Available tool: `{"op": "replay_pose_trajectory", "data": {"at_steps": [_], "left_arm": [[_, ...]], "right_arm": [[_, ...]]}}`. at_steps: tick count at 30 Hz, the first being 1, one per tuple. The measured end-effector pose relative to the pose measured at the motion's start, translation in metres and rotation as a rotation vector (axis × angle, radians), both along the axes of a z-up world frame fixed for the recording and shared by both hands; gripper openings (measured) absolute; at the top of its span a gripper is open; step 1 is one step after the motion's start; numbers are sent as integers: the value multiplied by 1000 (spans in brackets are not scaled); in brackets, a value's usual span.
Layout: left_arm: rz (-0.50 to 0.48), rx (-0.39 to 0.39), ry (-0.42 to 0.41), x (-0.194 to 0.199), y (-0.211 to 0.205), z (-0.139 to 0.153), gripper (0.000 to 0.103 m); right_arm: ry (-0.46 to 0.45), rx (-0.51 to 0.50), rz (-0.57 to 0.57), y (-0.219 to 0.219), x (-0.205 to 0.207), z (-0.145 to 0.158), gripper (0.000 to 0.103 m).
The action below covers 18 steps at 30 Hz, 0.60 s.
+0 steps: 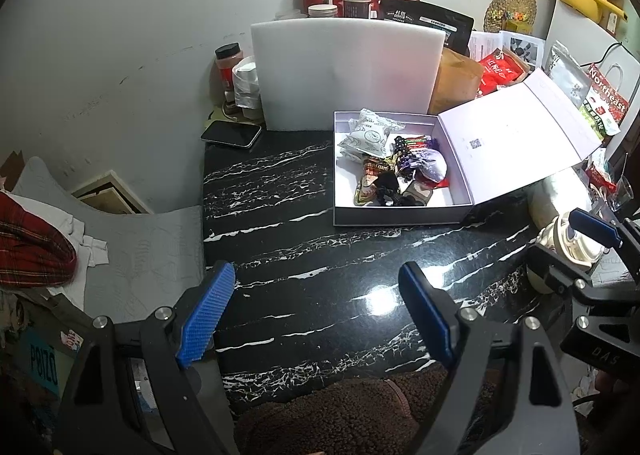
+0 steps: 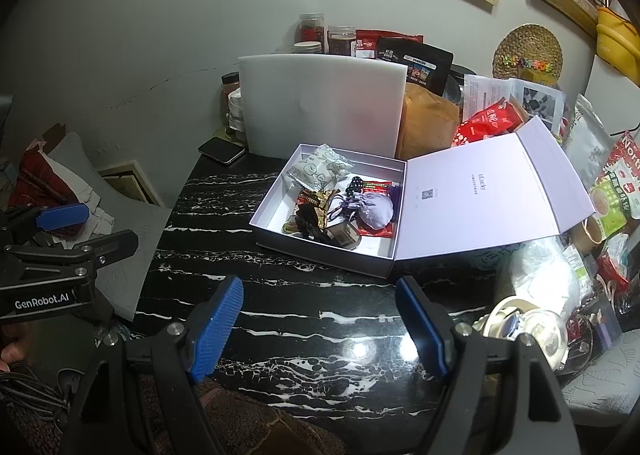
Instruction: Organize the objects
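Note:
A pale lilac gift box (image 1: 400, 215) (image 2: 320, 255) sits on the black marble table (image 1: 304, 247) (image 2: 288, 311), its hinged lid (image 1: 516, 135) (image 2: 488, 195) flung open to the right. Inside lie white snack packets (image 1: 370, 133) (image 2: 316, 169), a lilac drawstring pouch (image 1: 432, 165) (image 2: 374, 209), and several small wrapped sweets and dark items. My left gripper (image 1: 316, 305) hovers open over the table's near edge, nothing between its blue pads. My right gripper (image 2: 320, 319) is likewise open and empty in front of the box.
A white foam board (image 1: 344, 71) (image 2: 320, 103) stands behind the box, with jars and snack bags behind it. A black phone (image 1: 232, 133) (image 2: 221, 150) lies at the back left. Bags, a plastic bag and a white teapot (image 1: 572, 243) crowd the right side. Grey cushion and red plaid cloth (image 1: 36, 243) sit left.

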<state>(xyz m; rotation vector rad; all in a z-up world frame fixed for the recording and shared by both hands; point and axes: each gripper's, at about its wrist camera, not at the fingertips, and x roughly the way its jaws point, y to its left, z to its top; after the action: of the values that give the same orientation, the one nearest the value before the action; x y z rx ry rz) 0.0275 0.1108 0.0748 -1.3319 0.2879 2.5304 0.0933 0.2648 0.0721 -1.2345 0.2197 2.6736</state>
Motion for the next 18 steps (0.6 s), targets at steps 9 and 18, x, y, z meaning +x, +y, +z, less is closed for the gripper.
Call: {"op": "replay_pose_trajectory", "data": {"at_steps": [9, 18], "left_arm": [[2, 1, -10, 1, 0, -4, 83], [2, -9, -49, 3, 3, -15, 83]], "right_arm": [[-13, -7, -1, 5, 2, -4, 79], [-55, -28, -9, 7, 5, -13, 79]]}}
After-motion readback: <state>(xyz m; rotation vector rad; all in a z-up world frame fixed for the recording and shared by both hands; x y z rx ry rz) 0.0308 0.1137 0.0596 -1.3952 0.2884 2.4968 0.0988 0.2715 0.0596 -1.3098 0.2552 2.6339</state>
